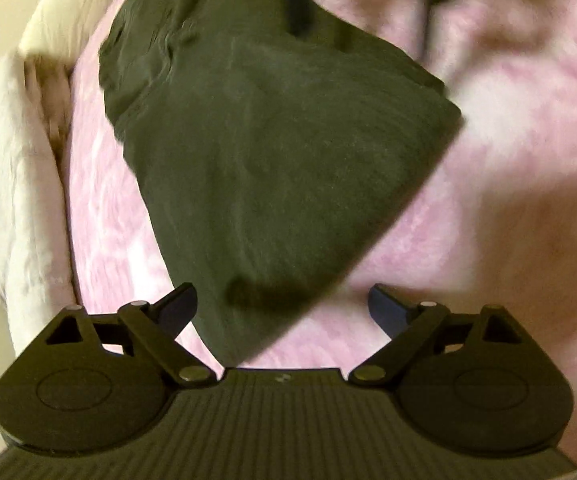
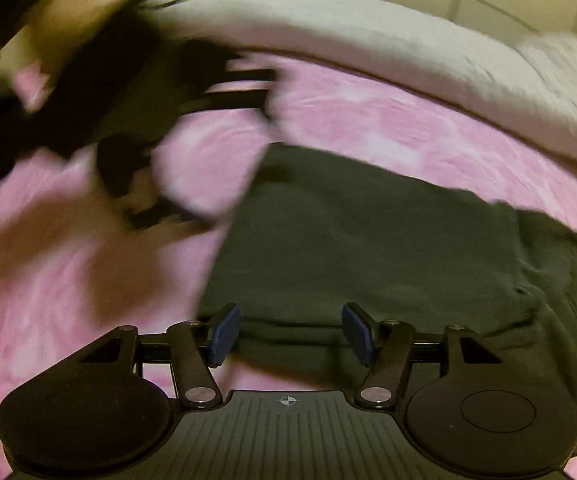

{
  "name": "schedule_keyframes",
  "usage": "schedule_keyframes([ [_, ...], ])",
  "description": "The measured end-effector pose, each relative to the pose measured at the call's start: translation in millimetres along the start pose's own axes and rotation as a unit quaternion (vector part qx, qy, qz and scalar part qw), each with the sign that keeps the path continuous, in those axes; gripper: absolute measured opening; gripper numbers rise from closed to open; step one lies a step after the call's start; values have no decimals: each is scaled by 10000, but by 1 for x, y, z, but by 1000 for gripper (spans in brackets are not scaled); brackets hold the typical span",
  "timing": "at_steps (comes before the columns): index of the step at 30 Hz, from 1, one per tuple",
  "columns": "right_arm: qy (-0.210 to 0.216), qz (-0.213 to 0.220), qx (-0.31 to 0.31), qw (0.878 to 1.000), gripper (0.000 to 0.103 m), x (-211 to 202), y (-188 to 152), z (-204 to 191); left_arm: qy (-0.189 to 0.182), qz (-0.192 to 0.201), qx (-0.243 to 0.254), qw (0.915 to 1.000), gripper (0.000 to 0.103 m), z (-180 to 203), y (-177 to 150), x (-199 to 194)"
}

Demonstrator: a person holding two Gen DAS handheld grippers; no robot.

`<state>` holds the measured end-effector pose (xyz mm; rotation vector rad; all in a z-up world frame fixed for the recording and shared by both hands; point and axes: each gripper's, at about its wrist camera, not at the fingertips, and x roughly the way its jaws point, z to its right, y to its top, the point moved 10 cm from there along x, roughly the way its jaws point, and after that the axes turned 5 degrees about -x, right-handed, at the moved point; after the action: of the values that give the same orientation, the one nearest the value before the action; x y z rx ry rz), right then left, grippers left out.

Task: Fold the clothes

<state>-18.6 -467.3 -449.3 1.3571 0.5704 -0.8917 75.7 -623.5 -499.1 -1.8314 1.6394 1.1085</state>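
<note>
A dark olive-green cotton garment (image 1: 272, 152) lies on a fluffy pink bedspread (image 1: 508, 128), laid over itself into a rough slab with one bunched, seamed end. That would fit a fold part-made or one about finished, and the blur in both views hides the layers. The left gripper (image 1: 282, 308) hangs above the garment's nearer corner with its jaws spread wide and nothing between them; the cloth's point runs in under the gap. The right gripper (image 2: 290, 334) sits low over a long edge of the same garment (image 2: 368, 248), jaws parted, the dark hem lying between the blue pads (image 2: 224, 332) — whether they touch it I cannot tell. Any further crease would need both jaws closing on a matched pair of corners — cream bedding (image 2: 368, 40) borders the far side.
</note>
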Motion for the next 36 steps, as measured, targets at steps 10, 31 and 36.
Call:
schedule_keyframes([
  [10,-1630,-30,-1505,9751,62,53,-3,-48,720,468,1005,9912,83,-13,-3,28],
  [31,-1062,180,-1033,9888,18,-17,31,-35,162,196,168,9995,13,-37,1,-64],
  [36,-751,201,-896,9929,17,-57,49,-56,-11,-42,-102,9999,11,-33,-5,-124],
])
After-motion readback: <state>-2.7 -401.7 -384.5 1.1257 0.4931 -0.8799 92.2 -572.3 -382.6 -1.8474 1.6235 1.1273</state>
